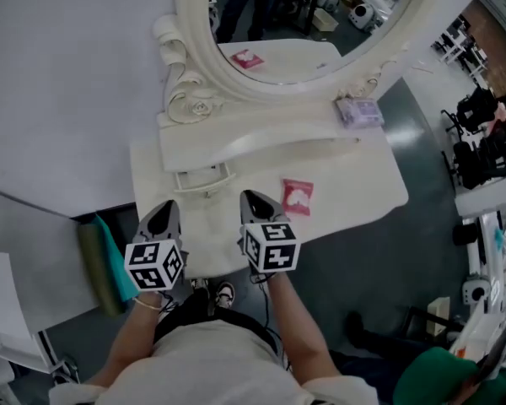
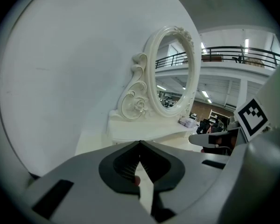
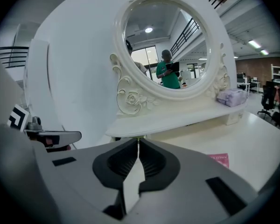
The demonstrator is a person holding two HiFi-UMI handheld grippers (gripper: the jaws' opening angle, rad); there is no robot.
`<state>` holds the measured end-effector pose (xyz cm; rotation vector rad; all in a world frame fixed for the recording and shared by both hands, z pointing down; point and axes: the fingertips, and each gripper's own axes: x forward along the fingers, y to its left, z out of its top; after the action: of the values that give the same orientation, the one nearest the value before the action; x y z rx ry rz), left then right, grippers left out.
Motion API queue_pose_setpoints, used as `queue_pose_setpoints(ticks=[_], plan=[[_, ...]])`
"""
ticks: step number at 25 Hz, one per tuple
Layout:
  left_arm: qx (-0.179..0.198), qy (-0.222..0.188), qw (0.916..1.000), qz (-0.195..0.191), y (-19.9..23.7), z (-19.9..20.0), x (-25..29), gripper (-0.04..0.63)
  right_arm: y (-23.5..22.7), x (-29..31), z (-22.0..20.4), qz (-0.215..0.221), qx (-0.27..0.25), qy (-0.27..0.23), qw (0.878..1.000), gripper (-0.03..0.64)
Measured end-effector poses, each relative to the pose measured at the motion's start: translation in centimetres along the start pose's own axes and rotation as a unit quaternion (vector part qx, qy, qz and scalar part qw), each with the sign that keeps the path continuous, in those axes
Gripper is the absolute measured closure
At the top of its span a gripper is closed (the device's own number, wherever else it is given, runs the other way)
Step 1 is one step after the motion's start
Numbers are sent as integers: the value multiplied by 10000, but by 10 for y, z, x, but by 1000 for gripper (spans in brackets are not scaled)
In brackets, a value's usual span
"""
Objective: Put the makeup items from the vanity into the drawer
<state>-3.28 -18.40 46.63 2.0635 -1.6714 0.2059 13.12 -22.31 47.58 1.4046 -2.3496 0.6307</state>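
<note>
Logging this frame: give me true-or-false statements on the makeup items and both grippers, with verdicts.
1. The pink packet lies on the vanity top. True.
2. The purple packet is in the drawer. False: it rests on the raised shelf below the mirror.
3. The right gripper holds the pink packet. False: its jaws are together with nothing between them.
4. The left gripper is shut and empty. True.

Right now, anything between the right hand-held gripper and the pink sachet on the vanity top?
Nothing visible. The flat pink sachet lies right of the right hand-held gripper, whose jaws are shut and empty; only bare white vanity top lies between them.
</note>
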Motion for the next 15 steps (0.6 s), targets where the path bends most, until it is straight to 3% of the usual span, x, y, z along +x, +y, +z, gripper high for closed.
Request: queue_pose_setpoints(ticks=[6,11,15], plan=[[75,-53,9998,-158,-17,1,-9,591,3,-39,-9,-371,47,-210,9991,594],[350,-114,9988,-315,-32,5,-12,591,2,-52,-14,-500,159,-309,9981,594],[350,-128,9984,-435,-40,8,-13,591,-3,-58,-17,-595,229,-319,9975,594]])
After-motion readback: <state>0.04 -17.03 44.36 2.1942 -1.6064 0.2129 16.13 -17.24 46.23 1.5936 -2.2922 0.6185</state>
